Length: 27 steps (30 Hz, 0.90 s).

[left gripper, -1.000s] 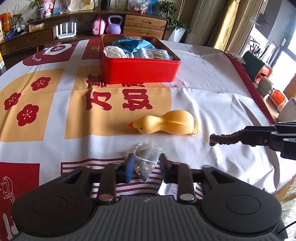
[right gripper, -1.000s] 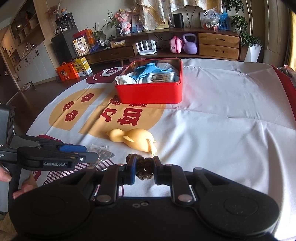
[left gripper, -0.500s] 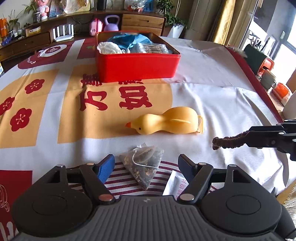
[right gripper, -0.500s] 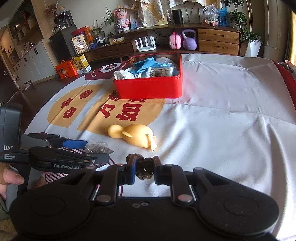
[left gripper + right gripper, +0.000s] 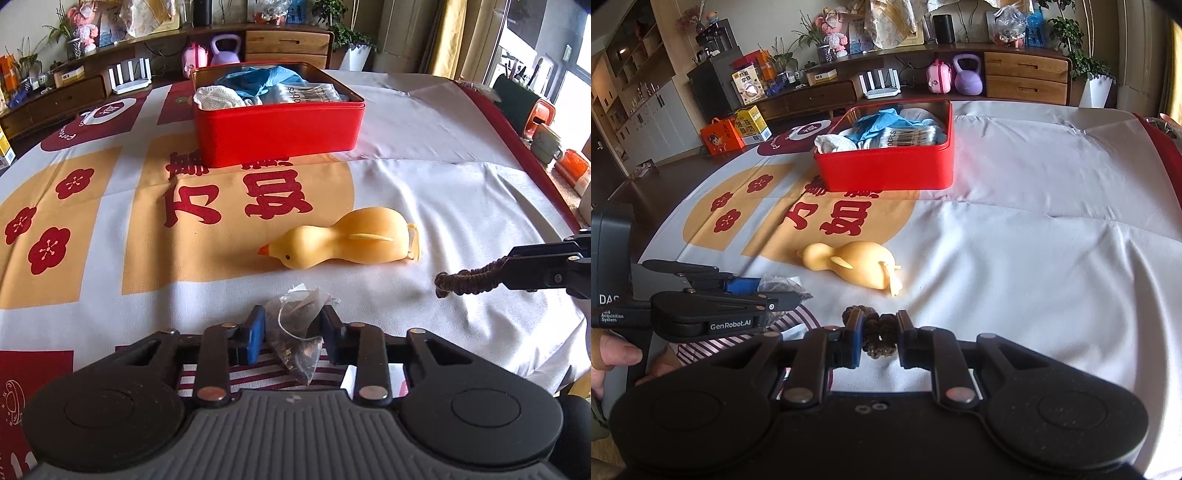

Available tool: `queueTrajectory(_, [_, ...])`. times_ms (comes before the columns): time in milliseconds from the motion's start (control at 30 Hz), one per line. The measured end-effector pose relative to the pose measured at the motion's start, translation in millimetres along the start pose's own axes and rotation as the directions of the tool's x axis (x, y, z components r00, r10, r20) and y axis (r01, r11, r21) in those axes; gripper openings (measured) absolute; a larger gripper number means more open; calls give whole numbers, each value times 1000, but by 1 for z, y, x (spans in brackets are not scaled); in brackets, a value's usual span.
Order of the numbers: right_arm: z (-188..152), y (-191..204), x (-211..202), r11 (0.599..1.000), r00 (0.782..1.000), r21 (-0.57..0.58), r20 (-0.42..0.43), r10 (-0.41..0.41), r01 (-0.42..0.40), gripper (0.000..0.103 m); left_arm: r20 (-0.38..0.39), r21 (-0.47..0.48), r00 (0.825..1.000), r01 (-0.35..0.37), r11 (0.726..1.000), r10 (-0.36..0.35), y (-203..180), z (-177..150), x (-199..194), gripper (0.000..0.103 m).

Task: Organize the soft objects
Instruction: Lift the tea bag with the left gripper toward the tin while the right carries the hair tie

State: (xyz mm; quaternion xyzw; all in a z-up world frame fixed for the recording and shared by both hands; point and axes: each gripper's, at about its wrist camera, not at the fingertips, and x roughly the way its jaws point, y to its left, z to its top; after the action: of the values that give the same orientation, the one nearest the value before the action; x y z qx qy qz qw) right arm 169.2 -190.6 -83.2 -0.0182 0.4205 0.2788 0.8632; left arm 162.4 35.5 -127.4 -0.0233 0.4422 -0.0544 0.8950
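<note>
My left gripper (image 5: 293, 334) is shut on a clear tea bag (image 5: 300, 334) near the table's front edge; it also shows in the right wrist view (image 5: 783, 286). My right gripper (image 5: 881, 330) is shut on a brown braided hair tie (image 5: 878, 334), which shows at the right of the left wrist view (image 5: 467, 282). A yellow soft duck (image 5: 347, 242) lies on its side on the cloth between the grippers and the red tin (image 5: 277, 133). The tin holds a blue glove, a white cloth and a packet.
The table carries a white, yellow and red printed cloth (image 5: 424, 184). A white paper packet (image 5: 351, 376) lies under the left gripper. A sideboard (image 5: 1023, 74) with a kettlebell and boxes stands behind the table. Items stand past the table's right edge (image 5: 546, 147).
My left gripper opened over the tea bag half a second ago and has closed on it again. The right gripper has kept hold of the hair tie and barely moved.
</note>
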Motion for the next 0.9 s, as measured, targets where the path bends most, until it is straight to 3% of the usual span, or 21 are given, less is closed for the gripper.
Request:
queueTrajectory(67, [0,0,0,1000,1000,1,0,0,0,18,5,7,1000,-4,1000,4,-1,0,-1,22])
queueTrajectory(200, [0,0,0,1000,1000,2,5,-4,4,18,6,3,1000,-7,1000,7,-1,1,-3,18])
queueTrajectory(500, [15,0,-13,1000,999,-12,44,-9,10,18,25,-53,1000,2,999,-1,9,16,-23,18])
queueTrajectory(900, [71,-1,-33,999,992,-38,128,-14,19,18,50,-105,999,-1,995,6,23,59,-48,18])
